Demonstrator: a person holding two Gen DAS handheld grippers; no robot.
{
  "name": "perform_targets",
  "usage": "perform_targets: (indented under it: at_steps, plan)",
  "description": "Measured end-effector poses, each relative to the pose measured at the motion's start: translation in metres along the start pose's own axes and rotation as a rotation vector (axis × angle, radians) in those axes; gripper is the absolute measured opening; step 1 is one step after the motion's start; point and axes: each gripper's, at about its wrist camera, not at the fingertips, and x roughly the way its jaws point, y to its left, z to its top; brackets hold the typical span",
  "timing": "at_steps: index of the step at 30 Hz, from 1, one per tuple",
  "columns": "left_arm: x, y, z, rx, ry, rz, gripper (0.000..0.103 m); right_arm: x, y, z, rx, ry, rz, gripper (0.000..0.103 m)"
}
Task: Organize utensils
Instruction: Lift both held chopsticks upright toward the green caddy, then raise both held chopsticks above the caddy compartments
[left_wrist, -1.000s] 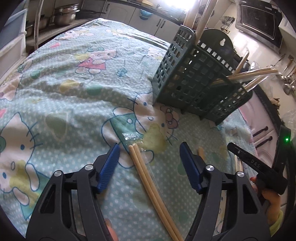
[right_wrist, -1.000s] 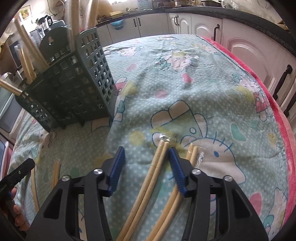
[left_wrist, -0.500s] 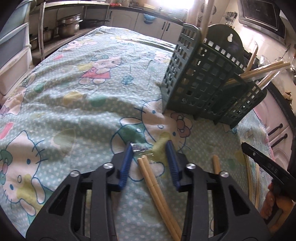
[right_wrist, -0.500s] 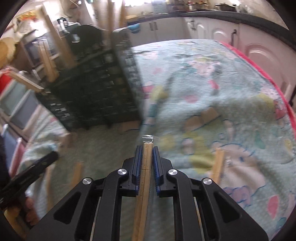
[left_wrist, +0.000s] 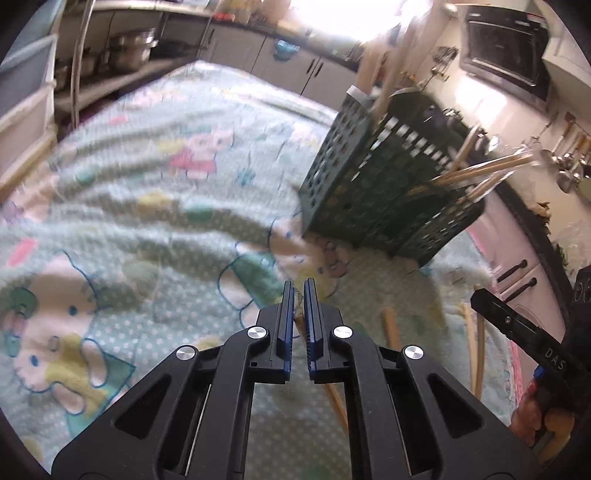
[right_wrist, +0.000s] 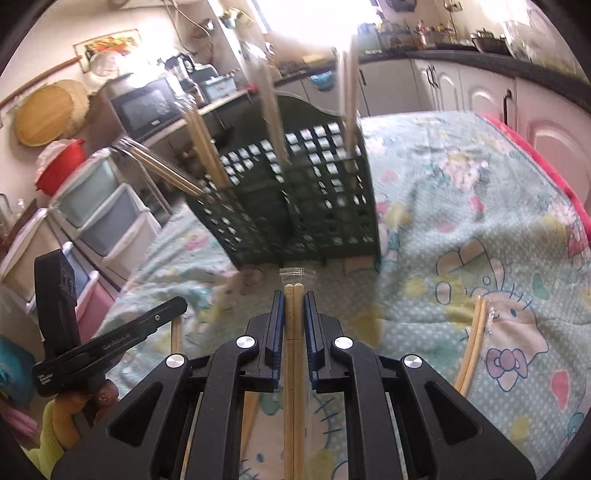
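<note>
wrist views, shared rack (left_wrist: 388, 184) ahead

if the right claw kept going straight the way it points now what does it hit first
Most likely the green utensil basket, near its base, straight ahead of the right claw and its wrapped chopsticks. Depth is unclear; it might touch the tablecloth first.

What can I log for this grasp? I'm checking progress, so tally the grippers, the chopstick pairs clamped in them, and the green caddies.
Grippers: 2, left gripper and right gripper
Chopstick pairs clamped: 2, left pair and right pair
Green caddies: 1, green caddy
Total: 5
</note>
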Motion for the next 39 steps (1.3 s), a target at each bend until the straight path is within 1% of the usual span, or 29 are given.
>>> perform_targets:
  at_steps: [8, 14, 22, 30, 39]
  plan:
    - [-0.047, -0.021, 0.015, 0.026, -0.121, -0.063, 0.002, -0.035, 0.016, 0.006, -0.034, -0.105, 0.052, 0.011]
    - [-0.075, -0.035, 0.028, 0.047, -0.190, -0.105, 0.001, -0.060, 0.024, 0.011, -0.075, -0.195, 0.044, 0.011]
    - [-0.091, -0.054, 0.038, 0.081, -0.238, -0.139, 0.001, -0.084, 0.026, 0.015, -0.096, -0.294, 0.035, 0.010]
    - [-0.100, -0.075, 0.049, 0.122, -0.276, -0.166, 0.001, -0.098, 0.024, 0.022, -0.102, -0.354, 0.019, 0.010]
    - [-0.109, -0.096, 0.067, 0.167, -0.306, -0.189, 0.001, -0.118, 0.025, 0.042, -0.117, -0.424, -0.005, 0.010]
